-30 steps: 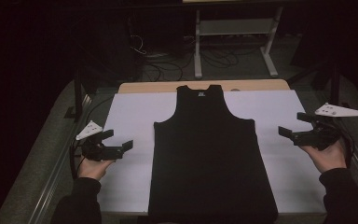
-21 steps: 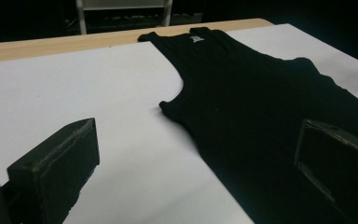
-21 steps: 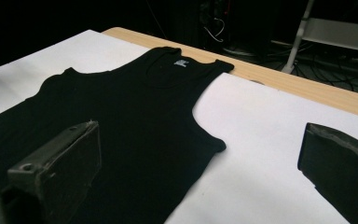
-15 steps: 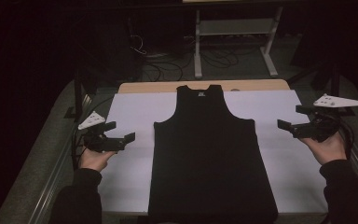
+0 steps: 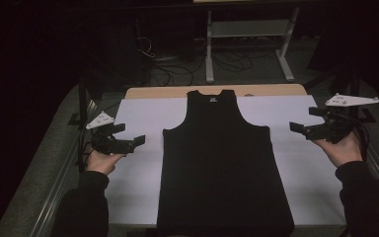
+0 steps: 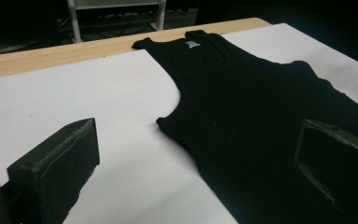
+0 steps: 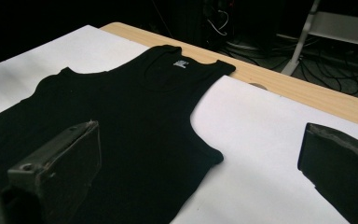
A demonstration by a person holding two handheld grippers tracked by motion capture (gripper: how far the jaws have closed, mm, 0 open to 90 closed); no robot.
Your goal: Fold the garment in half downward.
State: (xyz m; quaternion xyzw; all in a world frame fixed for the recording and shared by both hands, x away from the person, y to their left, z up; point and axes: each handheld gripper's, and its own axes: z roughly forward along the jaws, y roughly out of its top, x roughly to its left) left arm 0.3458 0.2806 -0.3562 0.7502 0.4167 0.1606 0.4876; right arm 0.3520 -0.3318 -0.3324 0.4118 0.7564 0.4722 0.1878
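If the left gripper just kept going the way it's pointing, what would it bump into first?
Probably the black tank top. The left gripper hovers open over the white sheet, aimed inward at the shirt's side near the armhole. Its height above the table is unclear, so it might pass just over the fabric.

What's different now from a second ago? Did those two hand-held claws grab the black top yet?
Not yet. The left gripper has drifted slightly up the table, away from the person, and the right gripper has risen a little and moved the same way. Both are open, held beside the black tank top and not touching it. The top lies flat on the white sheet, just as it did before.
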